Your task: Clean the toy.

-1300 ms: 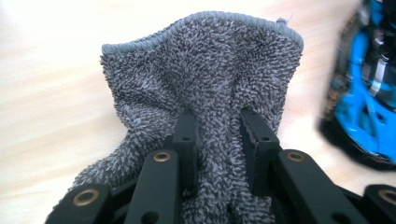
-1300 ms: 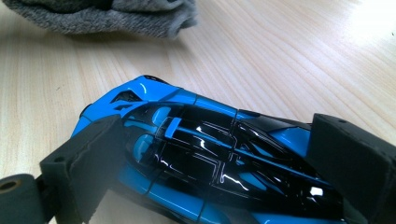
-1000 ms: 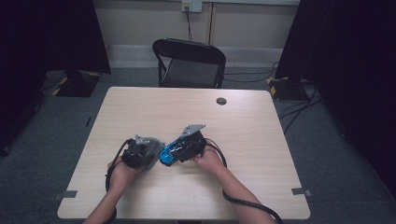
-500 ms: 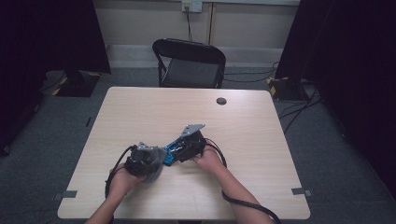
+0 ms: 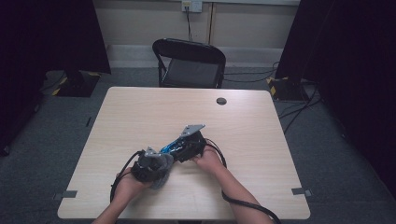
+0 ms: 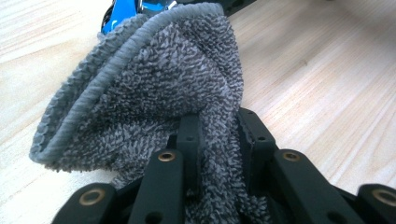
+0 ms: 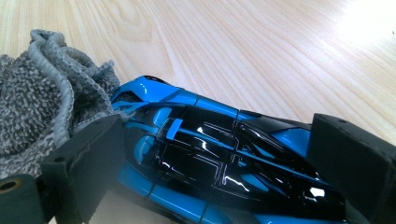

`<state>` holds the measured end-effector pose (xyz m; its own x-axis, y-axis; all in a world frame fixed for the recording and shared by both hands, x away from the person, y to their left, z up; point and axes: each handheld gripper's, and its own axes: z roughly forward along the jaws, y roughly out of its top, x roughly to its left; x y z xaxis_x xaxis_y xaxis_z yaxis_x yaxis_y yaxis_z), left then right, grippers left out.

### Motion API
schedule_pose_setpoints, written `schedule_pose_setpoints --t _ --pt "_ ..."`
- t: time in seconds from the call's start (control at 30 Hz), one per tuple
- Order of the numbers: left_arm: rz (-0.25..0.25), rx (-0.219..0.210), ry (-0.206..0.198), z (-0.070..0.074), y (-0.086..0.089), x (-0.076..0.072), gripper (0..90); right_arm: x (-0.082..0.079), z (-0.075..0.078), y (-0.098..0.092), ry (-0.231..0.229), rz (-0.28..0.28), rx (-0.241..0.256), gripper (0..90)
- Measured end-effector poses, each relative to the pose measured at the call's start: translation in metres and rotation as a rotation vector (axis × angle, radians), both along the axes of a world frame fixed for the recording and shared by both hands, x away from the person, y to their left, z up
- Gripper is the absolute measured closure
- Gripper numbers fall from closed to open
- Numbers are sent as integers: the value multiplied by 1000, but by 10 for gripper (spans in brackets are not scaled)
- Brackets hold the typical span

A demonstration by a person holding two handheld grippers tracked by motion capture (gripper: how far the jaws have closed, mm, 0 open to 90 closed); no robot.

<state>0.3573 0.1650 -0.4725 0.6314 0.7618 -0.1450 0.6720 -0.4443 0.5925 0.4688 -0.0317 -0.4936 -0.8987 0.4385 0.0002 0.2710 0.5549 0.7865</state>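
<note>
Grey terry cloth [image 6: 154, 93]: looped pile, thick corded hem along the edge, bunched and folded over itself, a pinch of it clamped between the jaws of my left tongs [image 6: 219, 140].
Cloth position: hangs off my left tongs at the near-left part of the surface [image 5: 140, 116]; top fold touches the nose of the car in my left gripper view; in the high view it sits as a grey lump [image 5: 161, 164] right at the tip of my left tongs [image 5: 156, 163].
Toy car [image 7: 219, 158]: glossy blue body with black panels and thin blue stripes, low sports shape, bright highlights on the shell.
Car position: lies lengthwise between the jaws of my right tongs [image 7: 224, 163], one end pointing at the cloth [image 7: 37, 107]; in the high view it shows as a blue streak [image 5: 173, 147] between both tongs, near the middle of the surface, slightly toward me.
Left tongs state: narrow, closed down on the cloth.
Right tongs state [image 5: 187, 147]: set to the car's width, both black pads against its sides, gripping it.
Cloth to car: touching at the car's end, grey hem pressed against blue paint.
Surface: pale wood grain; small dark round cap [image 5: 221, 101] at the far side, well apart from the work.
Chair [image 5: 189, 63]: black, folding, beyond the far edge.
</note>
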Motion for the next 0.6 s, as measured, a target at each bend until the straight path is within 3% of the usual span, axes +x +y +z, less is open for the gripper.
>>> schedule_pose_setpoints --t 0.3,0.33,0.47,0.6 --pt "-46 -22 5 0 -9 -5 733 0 0 0 0 0 1 43" --pt "-77 -26 3 0 -14 -7 732 0 -1 0 -2 -1 6 43" --pt "-118 -43 6 2 -22 -10 729 -1 0 0 0 -2 5 43" --pt "-165 -35 -1 7 -27 -12 727 -1 0 1 0 -2 3 43"
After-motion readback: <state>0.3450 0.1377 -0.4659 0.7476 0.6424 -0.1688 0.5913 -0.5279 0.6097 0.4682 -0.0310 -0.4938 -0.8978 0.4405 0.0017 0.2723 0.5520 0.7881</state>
